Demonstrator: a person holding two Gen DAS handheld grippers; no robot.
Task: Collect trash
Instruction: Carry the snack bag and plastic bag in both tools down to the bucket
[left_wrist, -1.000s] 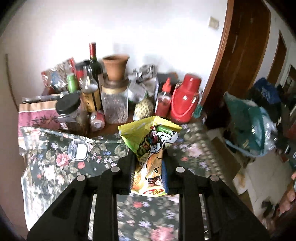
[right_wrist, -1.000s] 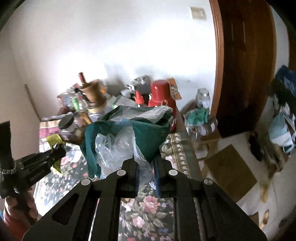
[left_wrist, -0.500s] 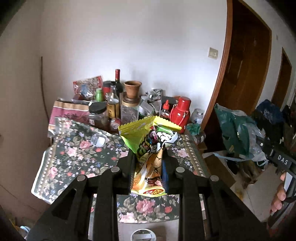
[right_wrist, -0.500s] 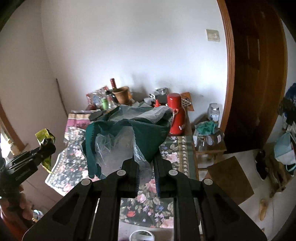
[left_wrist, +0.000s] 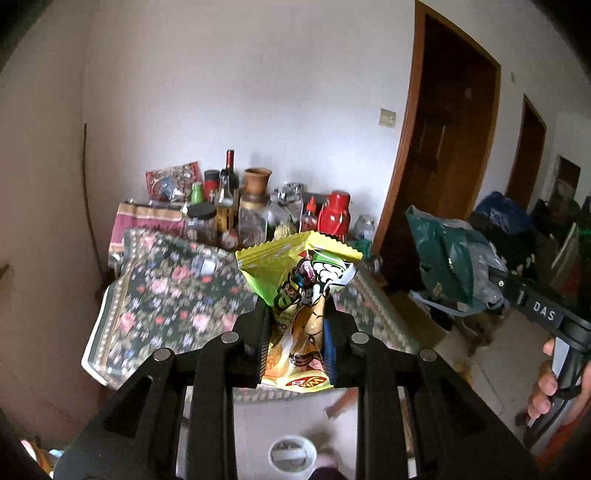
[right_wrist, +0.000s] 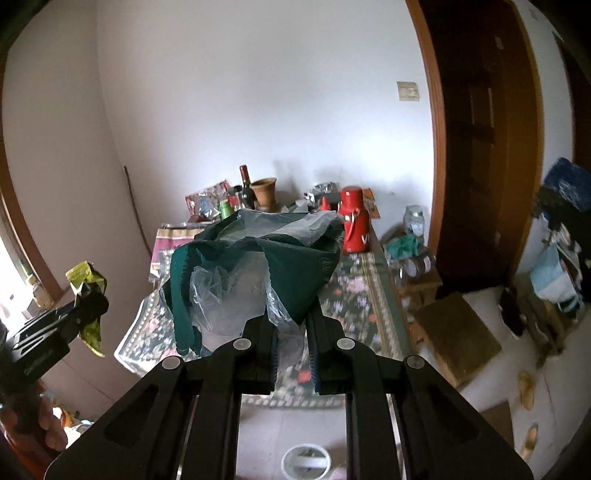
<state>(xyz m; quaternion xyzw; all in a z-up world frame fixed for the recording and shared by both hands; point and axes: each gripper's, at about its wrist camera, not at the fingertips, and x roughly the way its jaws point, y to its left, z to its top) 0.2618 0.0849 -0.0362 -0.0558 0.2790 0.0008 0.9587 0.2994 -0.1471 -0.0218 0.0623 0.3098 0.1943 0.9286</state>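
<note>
I am gripping the yellow snack wrapper (left_wrist: 301, 291) between the left gripper's (left_wrist: 295, 325) narrowed jaws, up in the air in front of the floral-clothed table (left_wrist: 166, 295). My right gripper (right_wrist: 291, 328) is clamping the green plastic bag (right_wrist: 258, 269), held above that table's near edge.

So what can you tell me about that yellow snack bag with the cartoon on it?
The snack bag is crinkly, shiny plastic film, yellow-green on top and orange lower down, with a cartoon character printed on it. Its zigzag top edge is open and flares out. It stands upright, pinched at the middle by the left gripper, above the edge of the flowery tablecloth. The right wrist view shows it crumpled. Only the pads touch it.
</note>
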